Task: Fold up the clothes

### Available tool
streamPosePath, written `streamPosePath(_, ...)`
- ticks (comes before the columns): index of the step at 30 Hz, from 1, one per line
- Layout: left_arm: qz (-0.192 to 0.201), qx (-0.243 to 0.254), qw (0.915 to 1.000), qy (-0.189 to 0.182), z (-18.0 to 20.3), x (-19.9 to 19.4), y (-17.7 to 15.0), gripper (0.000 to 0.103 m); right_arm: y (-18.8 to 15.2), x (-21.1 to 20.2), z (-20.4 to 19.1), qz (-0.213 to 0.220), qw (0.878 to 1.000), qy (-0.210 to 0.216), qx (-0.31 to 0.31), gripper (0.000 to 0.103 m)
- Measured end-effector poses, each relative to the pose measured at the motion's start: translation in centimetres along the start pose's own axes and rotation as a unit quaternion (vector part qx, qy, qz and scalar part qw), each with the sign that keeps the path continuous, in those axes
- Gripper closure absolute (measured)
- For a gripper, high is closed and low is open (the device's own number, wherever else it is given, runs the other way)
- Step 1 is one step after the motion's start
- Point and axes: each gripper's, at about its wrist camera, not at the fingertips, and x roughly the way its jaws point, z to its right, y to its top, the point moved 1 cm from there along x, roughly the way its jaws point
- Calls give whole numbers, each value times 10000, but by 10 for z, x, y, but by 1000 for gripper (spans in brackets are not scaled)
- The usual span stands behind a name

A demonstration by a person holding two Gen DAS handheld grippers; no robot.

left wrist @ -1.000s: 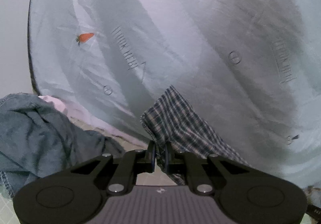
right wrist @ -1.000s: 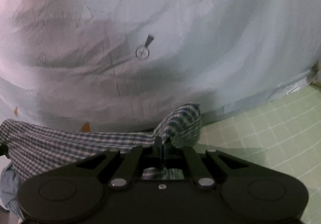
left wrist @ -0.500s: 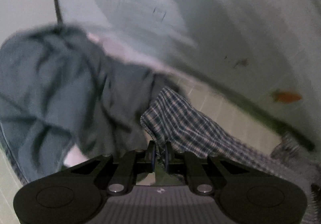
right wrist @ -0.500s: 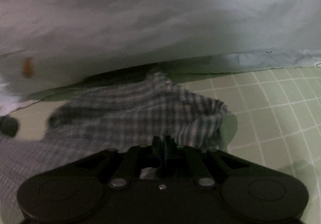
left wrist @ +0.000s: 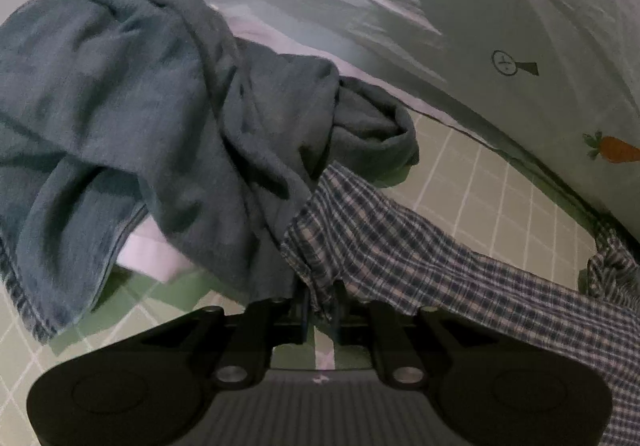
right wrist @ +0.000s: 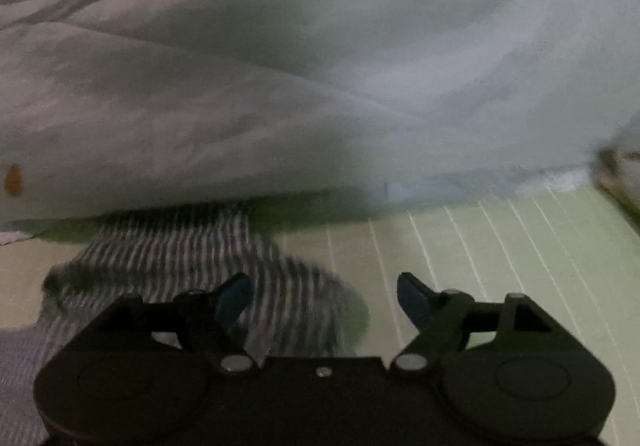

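A blue-and-white plaid garment [left wrist: 420, 246] stretches from the middle to the lower right in the left wrist view. My left gripper [left wrist: 320, 306] is shut on its near edge. In the right wrist view the same plaid garment [right wrist: 208, 266] lies blurred on the green grid mat [right wrist: 500, 246], left of centre. My right gripper [right wrist: 324, 298] is open and empty just above it, its left finger [right wrist: 234, 296] over the cloth.
A crumpled dark teal garment [left wrist: 152, 118] lies in a heap at the left, over something pale pink [left wrist: 148, 246]. A pale sheet with carrot prints [left wrist: 480, 6] bulges behind the mat; it fills the upper half of the right wrist view [right wrist: 320, 66].
My right gripper has opened and let go of the plaid garment, which dropped onto the mat. Both grippers came down toward the mat; the left one keeps its hold.
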Motion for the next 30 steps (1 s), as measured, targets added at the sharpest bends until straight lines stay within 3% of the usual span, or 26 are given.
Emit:
streamPosePath(3, -86, -56, 9999, -5, -4, 2, -4, 87, -25, -12, 1, -301, 9992, -268, -60, 21)
streamPosePath(6, -154, -84, 9998, -9, -7, 4, -8, 85, -42, -9, 4, -609, 9978, -252, 8, 22)
streamPosePath(11, -136, 19, 9999, -43, -6, 6, -9, 81, -35, 17, -8, -694, 9966, -395, -212, 18)
streamPosePath(13, -121, 41, 9999, -112, -5, 7, -8, 71, -25, 29, -14, -597, 9964, -495, -356, 12)
streamPosePath(15, -127, 64, 9994, -309, -2, 7, -7, 47, -17, 40, -16, -488, 9957, -664, -432, 2)
streamPosePath(17, -154, 155, 9989, -411, 4, 10, -7, 28, -9, 50, -16, -366, 9947, -840, -466, 0)
streamPosePath(20, -159, 389, 9990, -179, 15, 12, -9, 26, 2, 55, -11, -291, 9926, -1101, -409, 0)
streamPosePath(22, -139, 458, 9988, -120, 19, 12, -10, 30, 6, 45, -8, -152, 9914, -1259, -319, 1)
streamPosePath(23, -117, 479, 9987, -151, 20, 11, -11, 40, 6, 38, -6, -88, 9912, -1287, -283, 1)
streamPosePath(25, -104, 534, 9982, -260, 22, 8, -12, 70, 1, 22, -2, -3, 9908, -1320, -295, 1)
streamPosePath(26, -146, 533, 9978, -374, 23, 5, -13, 96, -3, 14, 0, 36, 9905, -1337, -309, 1)
streamPosePath(30, -11, 655, 9954, -698, 36, -12, -14, 99, -22, -21, 2, 0, 9885, -1447, -443, 1)
